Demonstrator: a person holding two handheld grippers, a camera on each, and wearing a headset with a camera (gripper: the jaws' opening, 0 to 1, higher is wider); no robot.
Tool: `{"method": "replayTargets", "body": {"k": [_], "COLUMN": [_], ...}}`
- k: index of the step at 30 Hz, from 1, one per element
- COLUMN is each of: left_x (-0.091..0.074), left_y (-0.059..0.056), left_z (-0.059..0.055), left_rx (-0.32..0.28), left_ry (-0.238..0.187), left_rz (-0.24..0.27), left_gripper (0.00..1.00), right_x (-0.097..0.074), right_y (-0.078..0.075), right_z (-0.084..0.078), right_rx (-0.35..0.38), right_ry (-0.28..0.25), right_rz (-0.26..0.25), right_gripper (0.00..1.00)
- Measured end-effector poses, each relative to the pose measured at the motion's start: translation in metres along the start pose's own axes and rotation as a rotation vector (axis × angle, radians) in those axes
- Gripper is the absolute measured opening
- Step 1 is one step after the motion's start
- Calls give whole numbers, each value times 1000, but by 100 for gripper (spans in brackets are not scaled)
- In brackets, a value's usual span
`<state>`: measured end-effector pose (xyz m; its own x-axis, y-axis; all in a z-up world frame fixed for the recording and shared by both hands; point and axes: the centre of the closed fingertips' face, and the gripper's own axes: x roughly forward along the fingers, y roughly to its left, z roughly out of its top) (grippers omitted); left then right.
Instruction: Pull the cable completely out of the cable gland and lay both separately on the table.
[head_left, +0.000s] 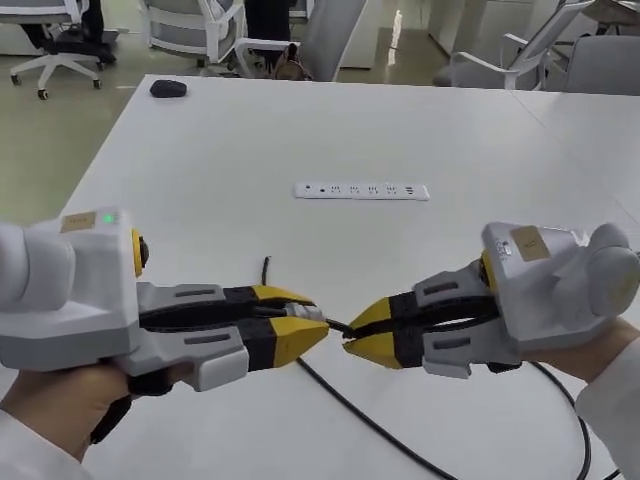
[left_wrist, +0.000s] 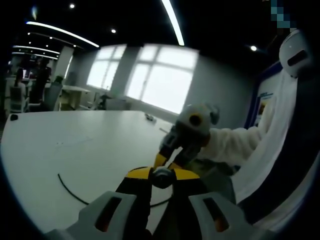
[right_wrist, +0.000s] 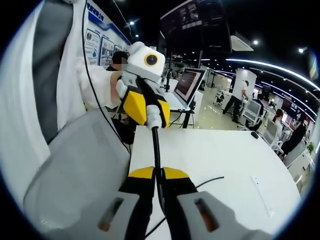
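Note:
In the head view my two grippers meet tip to tip above the white table (head_left: 420, 130). My left gripper (head_left: 318, 324) is shut on the small grey-white cable gland (head_left: 304, 312); the left gripper view has that gland (left_wrist: 162, 175) between its yellow jaws. My right gripper (head_left: 350, 338) is shut on the black cable (head_left: 338, 325) just right of the gland. In the right gripper view the cable (right_wrist: 155, 147) runs straight from my right gripper (right_wrist: 159, 176) to the gland (right_wrist: 153, 119). The remaining cable (head_left: 370, 425) trails over the table toward the near right.
A white power strip (head_left: 361, 190) lies mid-table beyond the grippers. A black mouse (head_left: 168, 88) sits at the far left corner. Office chairs (head_left: 195, 28) stand past the far edge. A loose cable end (left_wrist: 70, 192) curves on the tabletop.

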<state>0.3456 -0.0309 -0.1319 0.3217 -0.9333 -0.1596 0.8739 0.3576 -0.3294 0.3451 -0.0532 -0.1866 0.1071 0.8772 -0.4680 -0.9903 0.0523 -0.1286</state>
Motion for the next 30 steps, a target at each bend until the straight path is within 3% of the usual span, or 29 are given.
{"method": "replayTargets", "body": {"k": [12,19,25,30], "left_x": [-8,-18,-25,-28], "left_y": [9,17,22,25], "left_z": [-4,-4,-6,-10], "left_rx": [-11,-29,-41,-61], "left_ry": [-2,-22,-30,-34], "left_rz": [34,61,83,95], "left_gripper": [16,16,16,16], "right_x": [3,9,24,47], "right_y": [0,-5,-11,-8], "right_z": [-39,-66,-90,-115], "right_rx": [11,31,42,17], "right_ry": [116,177,231,310], "right_rz": [15,-18,-52,-24], "right_gripper": [3,3,4,4]}}
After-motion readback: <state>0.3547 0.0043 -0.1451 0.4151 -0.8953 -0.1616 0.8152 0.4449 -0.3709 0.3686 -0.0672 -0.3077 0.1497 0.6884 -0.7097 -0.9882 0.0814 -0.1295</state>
